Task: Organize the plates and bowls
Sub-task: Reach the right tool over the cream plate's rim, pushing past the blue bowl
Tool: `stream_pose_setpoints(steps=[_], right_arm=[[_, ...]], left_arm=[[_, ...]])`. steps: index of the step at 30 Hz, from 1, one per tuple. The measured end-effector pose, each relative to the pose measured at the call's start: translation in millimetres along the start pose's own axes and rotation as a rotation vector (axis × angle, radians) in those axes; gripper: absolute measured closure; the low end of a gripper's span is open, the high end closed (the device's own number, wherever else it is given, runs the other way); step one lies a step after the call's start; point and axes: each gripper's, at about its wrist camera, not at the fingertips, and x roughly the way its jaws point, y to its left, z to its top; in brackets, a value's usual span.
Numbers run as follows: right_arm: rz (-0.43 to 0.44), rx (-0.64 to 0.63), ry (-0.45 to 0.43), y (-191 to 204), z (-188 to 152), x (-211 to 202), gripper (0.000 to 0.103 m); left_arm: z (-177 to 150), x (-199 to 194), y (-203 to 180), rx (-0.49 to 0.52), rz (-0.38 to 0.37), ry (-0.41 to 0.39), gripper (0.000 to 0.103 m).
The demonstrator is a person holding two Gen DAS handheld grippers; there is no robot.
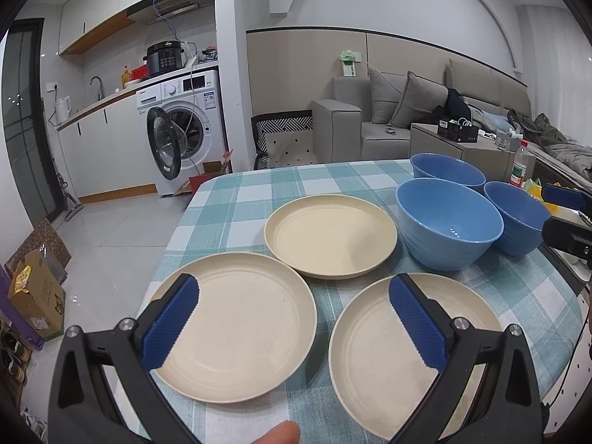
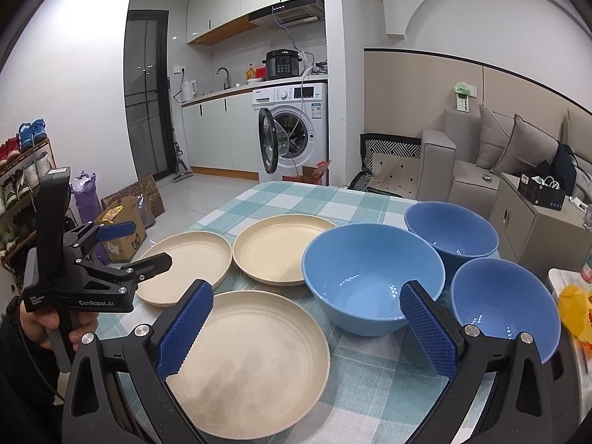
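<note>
Left gripper (image 1: 294, 318): jaws spread wide, nothing between the blue pads, hovering above the checked tablecloth (image 1: 236, 192). Under the left-hand jaw, a cream plate (image 1: 240, 336), its near-left rim hidden behind the pad. Under the right-hand jaw, a second cream plate (image 1: 388, 362), likewise partly covered by that pad. Straight ahead of the gap between the jaws, a third cream plate (image 1: 331, 235), its near rim just overlapping or touching the left plate's far edge; cannot tell which. Ahead and right of the right-hand jaw, three blue bowls in a tight cluster: nearest bowl (image 1: 449, 227), far bowl (image 1: 446, 170) behind it, right bowl (image 1: 516, 216) beside it. All upright, all empty. A fingertip (image 1: 275, 433) at the bottom edge.

Right gripper (image 2: 307, 320): jaws also spread wide, holding nothing. Under and beyond the left-hand jaw, the closest plate (image 2: 251, 362). Between the two jaws and just ahead, the largest-looking bowl (image 2: 372, 277), its near wall behind the right-hand pad. Beyond the right-hand jaw, another bowl (image 2: 507, 303); farther ahead, the third (image 2: 451, 231). Well left of the left-hand jaw, the other gripper seen from the side, gripped by a hand (image 2: 48, 327), above the leftmost plate (image 2: 188, 264). Next to that plate, ahead of the left-hand jaw, the remaining plate (image 2: 281, 251).
</note>
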Motion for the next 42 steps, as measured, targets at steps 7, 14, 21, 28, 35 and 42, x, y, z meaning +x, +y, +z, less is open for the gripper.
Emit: stream_pose_setpoints(steps=[7, 14, 21, 28, 35, 42], right_arm=[[0.006, 0.031, 0.019, -10.1, 17.0, 3.1, 0.0], [0.007, 0.011, 0.029, -11.7, 35.4, 10.4, 0.0], [0.042, 0.023, 0.055, -15.8, 56.9, 26.4, 0.0], [0.043, -0.013, 0.069, -14.0, 74.7, 35.4, 0.0], [0.035, -0.002, 0.113, -17.1, 94.2, 54.1, 0.0], [0.043, 0.01, 0.17, -23.0, 111.8, 76.4, 0.0]], left_arm=[[13.7, 9.0, 0.1, -0.007, -0.005, 0.004, 0.0], [25.1, 20.5, 5.1, -0.03, -0.001, 0.022, 0.0], [35.3, 36.0, 12.4, -0.034, 0.032, 0.057, 0.0], [47.4, 45.5, 18.8, -0.039, 0.048, 0.06, 0.0], [58.8, 59.3, 23.9, -0.03, 0.06, 0.066, 0.0], [67.0, 81.2, 29.5, -0.028, 0.022, 0.102, 0.0]])
